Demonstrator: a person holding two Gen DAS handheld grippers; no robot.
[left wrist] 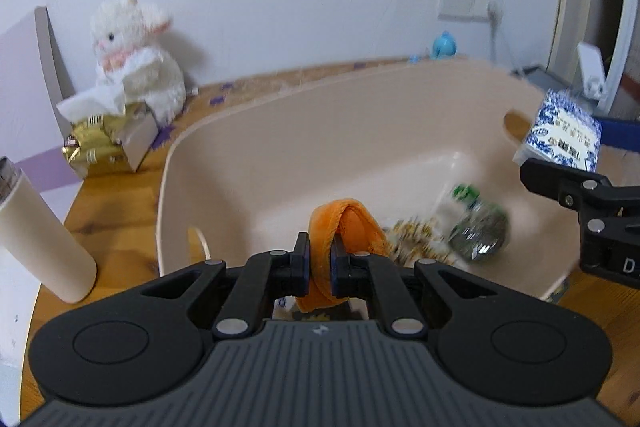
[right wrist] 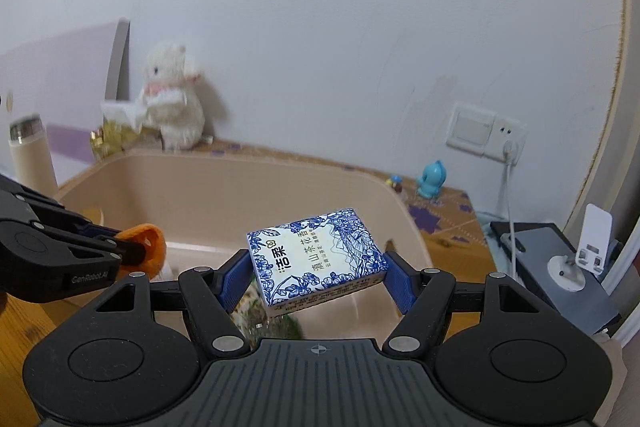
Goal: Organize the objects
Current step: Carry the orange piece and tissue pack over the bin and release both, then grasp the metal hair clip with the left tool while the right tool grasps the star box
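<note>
1. Fingers point(left wrist: 303, 259) of the left gripper point(left wrist: 319, 263) pinch an orange cloth strap point(left wrist: 344, 227), held over the near edge of the beige tub point(left wrist: 280, 147).
2. Right gripper point(right wrist: 316, 279) fingers clamp a blue-and-white box point(right wrist: 316, 259) from both sides, above the tub's right side.
3. Inside the tub: a green-capped bottle point(left wrist: 476, 223) and a striped item point(left wrist: 416, 239), both blurred.
4. On the worktop point(left wrist: 116, 203): white plush toy point(left wrist: 136, 55), gold tissue pack point(left wrist: 104, 143), cream flask point(left wrist: 40, 227), blue figurine point(right wrist: 432, 179).
</note>
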